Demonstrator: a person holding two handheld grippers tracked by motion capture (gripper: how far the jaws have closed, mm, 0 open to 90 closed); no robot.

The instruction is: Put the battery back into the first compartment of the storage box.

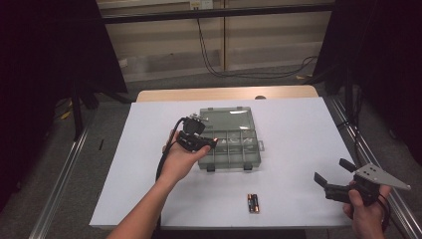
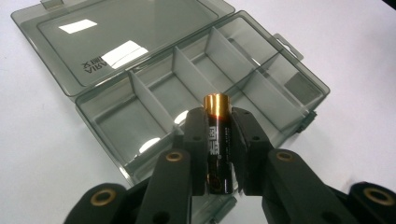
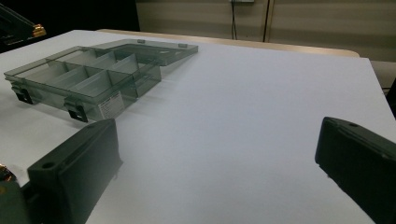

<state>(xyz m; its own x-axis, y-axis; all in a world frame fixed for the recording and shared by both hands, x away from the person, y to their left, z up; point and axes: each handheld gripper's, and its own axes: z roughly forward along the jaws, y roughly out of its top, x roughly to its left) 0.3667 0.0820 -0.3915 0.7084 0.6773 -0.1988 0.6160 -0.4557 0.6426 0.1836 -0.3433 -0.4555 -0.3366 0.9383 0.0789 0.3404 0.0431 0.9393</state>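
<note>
The left tool [image 2: 218, 154] clamps a black AA battery with a copper-coloured end [image 2: 217, 140], holding it over the near-left side of the open, smoky-grey clear plastic compartment box [image 1: 229, 144] at the middle of the white-covered bench [image 1: 298, 129]. To do this well, line the battery up lengthwise with one empty compartment, lower it between the dividers, then release low. The right tool [image 1: 332, 175] waits wide open at the near right. Two more black batteries [image 1: 253, 203] lie near the front edge.

one open compartment box [image 1: 230, 139] with four visible dividers [image 2: 144, 100]; three batteries: one clamped [image 2: 217, 140], two lying side by side [image 1: 253, 203]; two grippers [image 1: 211, 143] [image 1: 332, 173].
</note>
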